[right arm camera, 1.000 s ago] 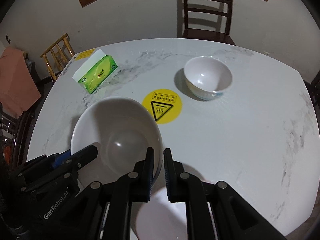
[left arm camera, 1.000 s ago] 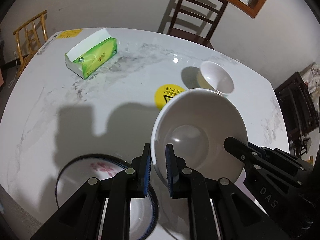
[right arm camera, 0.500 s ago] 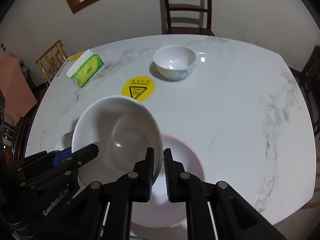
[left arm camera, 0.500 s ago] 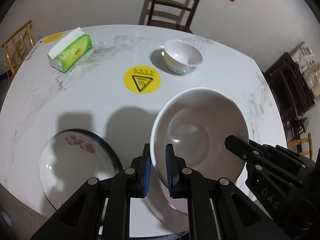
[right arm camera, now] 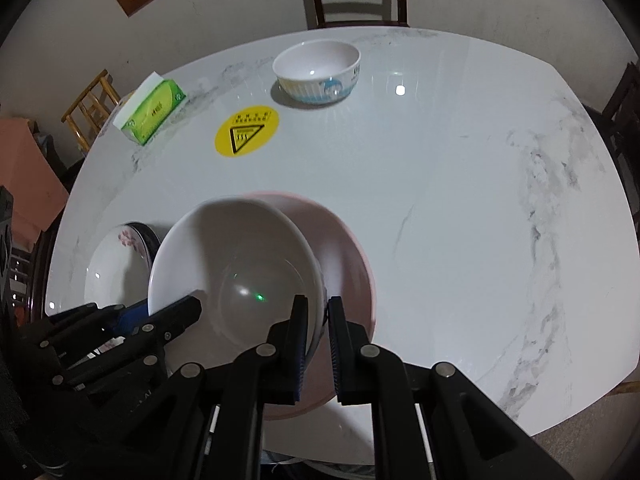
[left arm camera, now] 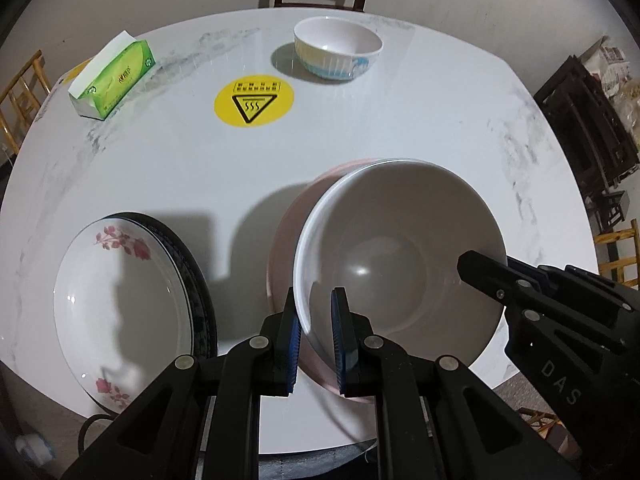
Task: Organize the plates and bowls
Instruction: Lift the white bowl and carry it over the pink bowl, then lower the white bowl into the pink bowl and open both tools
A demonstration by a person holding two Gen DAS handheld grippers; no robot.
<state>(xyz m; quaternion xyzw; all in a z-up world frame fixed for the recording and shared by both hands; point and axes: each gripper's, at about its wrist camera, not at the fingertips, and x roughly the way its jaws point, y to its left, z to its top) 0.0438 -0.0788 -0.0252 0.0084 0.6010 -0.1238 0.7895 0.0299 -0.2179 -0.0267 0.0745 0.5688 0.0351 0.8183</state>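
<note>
Left gripper [left arm camera: 314, 334] and right gripper [right arm camera: 318, 344] each clamp a rim of the same plain white bowl [left arm camera: 400, 264], one on either side. It hangs tilted over a pink bowl [right arm camera: 348, 256] on the table [right arm camera: 460, 184]. Beside them lies a rose-patterned plate [left arm camera: 120, 304]; a small bowl [left arm camera: 338, 54] sits far across

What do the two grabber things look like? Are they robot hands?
Both are black plastic tools with two flat fingers. The left gripper and right gripper have ridged blue pads on the inner faces and round silver screws along the angular arms. One body has white letters reading DAS. No hands or sleeves show.
</note>
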